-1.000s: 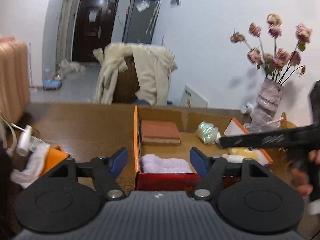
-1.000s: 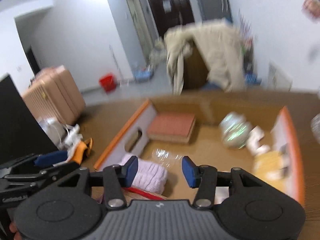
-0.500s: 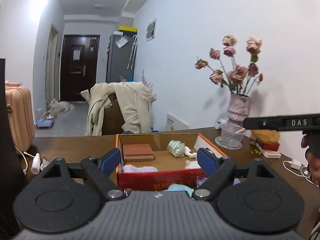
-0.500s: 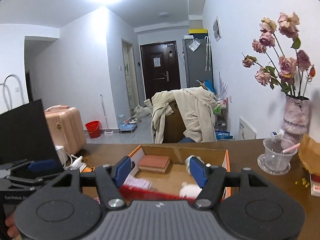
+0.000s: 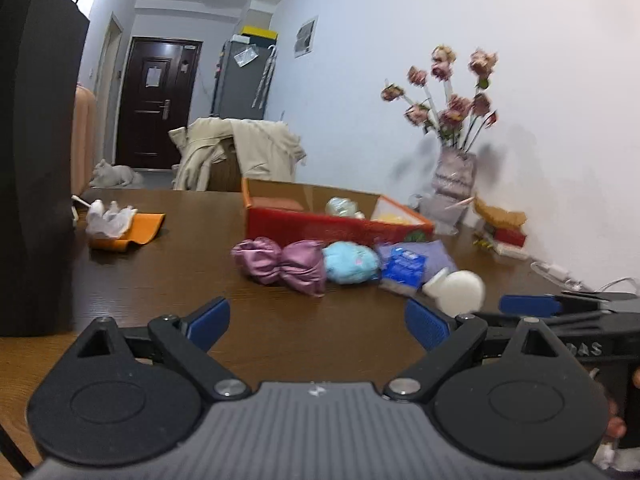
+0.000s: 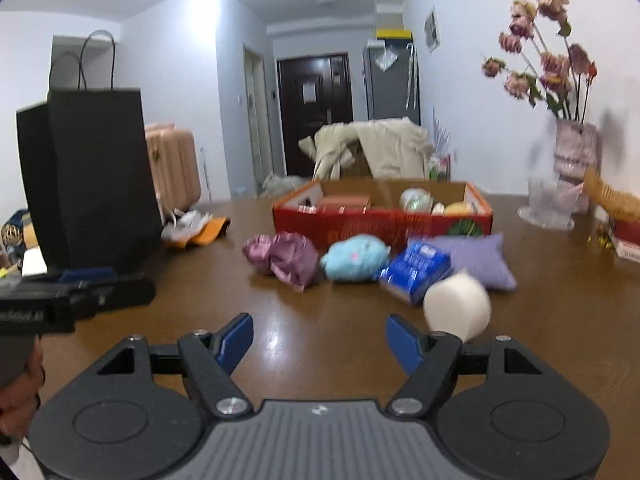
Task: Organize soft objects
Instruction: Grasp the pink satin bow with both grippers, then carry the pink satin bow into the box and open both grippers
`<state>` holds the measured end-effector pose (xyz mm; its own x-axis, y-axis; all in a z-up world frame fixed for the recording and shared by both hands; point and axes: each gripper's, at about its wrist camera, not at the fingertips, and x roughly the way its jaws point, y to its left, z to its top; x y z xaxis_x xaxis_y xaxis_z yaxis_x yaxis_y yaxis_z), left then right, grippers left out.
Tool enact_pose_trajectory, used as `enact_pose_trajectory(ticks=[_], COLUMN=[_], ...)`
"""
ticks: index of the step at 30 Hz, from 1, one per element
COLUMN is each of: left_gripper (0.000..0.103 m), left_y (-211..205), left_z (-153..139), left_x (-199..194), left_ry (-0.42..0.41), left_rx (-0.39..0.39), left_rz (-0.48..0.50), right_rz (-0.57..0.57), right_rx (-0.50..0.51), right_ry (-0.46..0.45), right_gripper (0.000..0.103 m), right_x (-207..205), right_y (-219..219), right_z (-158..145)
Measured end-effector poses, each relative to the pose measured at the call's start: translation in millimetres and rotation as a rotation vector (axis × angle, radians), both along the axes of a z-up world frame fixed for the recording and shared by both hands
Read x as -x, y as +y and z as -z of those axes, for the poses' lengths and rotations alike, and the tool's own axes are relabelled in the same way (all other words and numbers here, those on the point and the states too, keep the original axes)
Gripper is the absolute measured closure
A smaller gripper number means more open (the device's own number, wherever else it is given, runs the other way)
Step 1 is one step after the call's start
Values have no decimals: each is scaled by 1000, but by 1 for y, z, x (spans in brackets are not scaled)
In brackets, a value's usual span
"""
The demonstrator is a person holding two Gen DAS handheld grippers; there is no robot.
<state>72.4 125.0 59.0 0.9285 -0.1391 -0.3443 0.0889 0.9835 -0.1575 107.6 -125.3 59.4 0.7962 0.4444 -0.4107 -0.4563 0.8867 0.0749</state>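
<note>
A red cardboard box [image 5: 320, 226] [image 6: 380, 224] stands on the brown table and holds several soft items. In front of it lie a pink satin pouch [image 5: 280, 264] [image 6: 282, 258], a light blue plush [image 5: 350, 262] [image 6: 354, 258], a blue packet [image 5: 402, 266] [image 6: 416, 270], a lavender pillow [image 5: 436, 256] [image 6: 476, 256] and a white ball [image 5: 460, 294] [image 6: 458, 308]. My left gripper [image 5: 318, 322] is open and empty, short of the pile. My right gripper [image 6: 320, 340] is open and empty, also short of it.
A tall black paper bag [image 5: 36, 160] [image 6: 88, 176] stands at the left. An orange cloth with white tissue [image 5: 120, 226] [image 6: 196, 228] lies beside it. A vase of flowers [image 5: 454, 160] [image 6: 576, 160] and a clear cup [image 6: 546, 204] stand at the right wall.
Both grippers have pulled back from over the box and dropped low over the table. The pile of soft items in front of the box has come into view.
</note>
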Motion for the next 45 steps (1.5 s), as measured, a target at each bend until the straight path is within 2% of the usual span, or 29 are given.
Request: enact_pose_trajectory(ticks=[4,6,9,11,12,14,18,20,22,23,26,30,32,35,40,45], left_gripper=[9,18,30,45,49,49,49,50,63,77,84,88,89,90,90,91], left_y=[19,29,46,55,59,65,77,84,87,88,85,78,73,68,49,24], left_z=[-10,-14,-13,-7,-2,9,33,44,48,49,49,49,46,35,-14,-51], left_x=[-27,-51,-102,-140,-157,-187,-220,-225,-228,-228,-226,-224,-222,-216,-168,-139], left_ry=[-7,-10,27,89,127,177,245,265,266,262,261,266,264,307,174,77], left_rx=[20,47,116,122,121,135,171,237,290,313,304,273,254,253,236,234], left_rz=[-33,-38,-7,-21,-34,-55,-73,-70,-41,-6,12,4,-1,-24,-15,-1], right_rz=[7,0,4,0,-3,-3,13,28,30,25,8,-29,-35,-52,-123,-154], right_rx=[-25,-42,-52,-56,-60,-78,-76,-60,-49,-56,-96,-133,-116,-108,-125,-169], right_ry=[-3,4,16,28,44,70,113,139,196,216,242,279,257,235,101,38], right_gripper=[35,49,57,58,59,59,62,68,79,82,82,80,86,93,93,94], right_x=[-9,-27,-60,-83,-97,-123,-171,-190,-206,-209,-209,-208,-206,-199,-157,-134], right_y=[12,20,38,51,58,71,96,105,111,110,106,98,99,98,75,42], right_z=[-4,-9,-13,-15,-15,-14,-6,3,16,21,28,30,33,26,-15,-48])
